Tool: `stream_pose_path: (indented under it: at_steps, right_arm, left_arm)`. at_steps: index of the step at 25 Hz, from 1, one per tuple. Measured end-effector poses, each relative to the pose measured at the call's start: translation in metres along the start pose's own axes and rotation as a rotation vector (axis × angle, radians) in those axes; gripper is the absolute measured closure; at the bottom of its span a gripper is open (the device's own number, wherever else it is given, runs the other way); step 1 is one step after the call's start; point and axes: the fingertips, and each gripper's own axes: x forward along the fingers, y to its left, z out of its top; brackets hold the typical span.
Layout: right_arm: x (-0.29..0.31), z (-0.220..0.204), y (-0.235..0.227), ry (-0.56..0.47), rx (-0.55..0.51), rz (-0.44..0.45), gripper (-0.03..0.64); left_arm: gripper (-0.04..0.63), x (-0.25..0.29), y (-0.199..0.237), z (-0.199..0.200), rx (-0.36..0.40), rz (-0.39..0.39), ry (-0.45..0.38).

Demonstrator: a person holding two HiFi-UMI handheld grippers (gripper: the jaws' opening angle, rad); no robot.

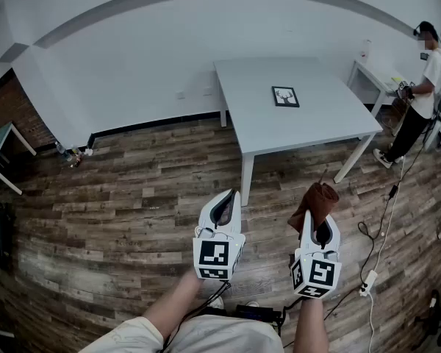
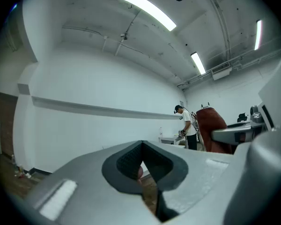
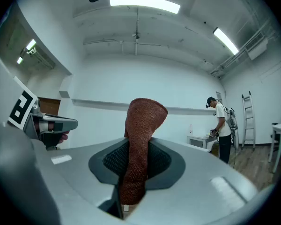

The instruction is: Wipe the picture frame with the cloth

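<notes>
A plank floor fills most of the head view. The white counter stands at 12 to 1 o'clock from the person, well apart from both tools. A second person works at a side table at 2 o'clock.

The left tool is clenched on nothing, its pads meeting. The right tool grips the rust-brown cloth, which stands up out of the jaws in a folded hump.

The picture frame lies flat near the counter's middle, its longer side running roughly 12 to 6. It sits at about 12 o'clock from the right tool and 1 o'clock from the left. The cloth-bearing right hand looks the nearer, so I judge a walk forward comes before any wiping.
</notes>
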Motion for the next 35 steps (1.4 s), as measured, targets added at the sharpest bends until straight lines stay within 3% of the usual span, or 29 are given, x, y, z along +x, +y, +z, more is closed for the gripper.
stream_pose_path:
  at_steps: [23, 35]
  right_arm:
    - [-0.005, -0.003, -0.012, -0.003, 0.001, 0.005, 0.511]
    - [0.016, -0.005, -0.073, -0.004, 0.021, 0.057, 0.511]
  left_arm:
    - [0.595, 0.004, -0.019, 0.002, 0.003, -0.003, 0.0]
    - [0.595, 0.046, -0.073, 0.006, -0.023, 0.02, 0.018]
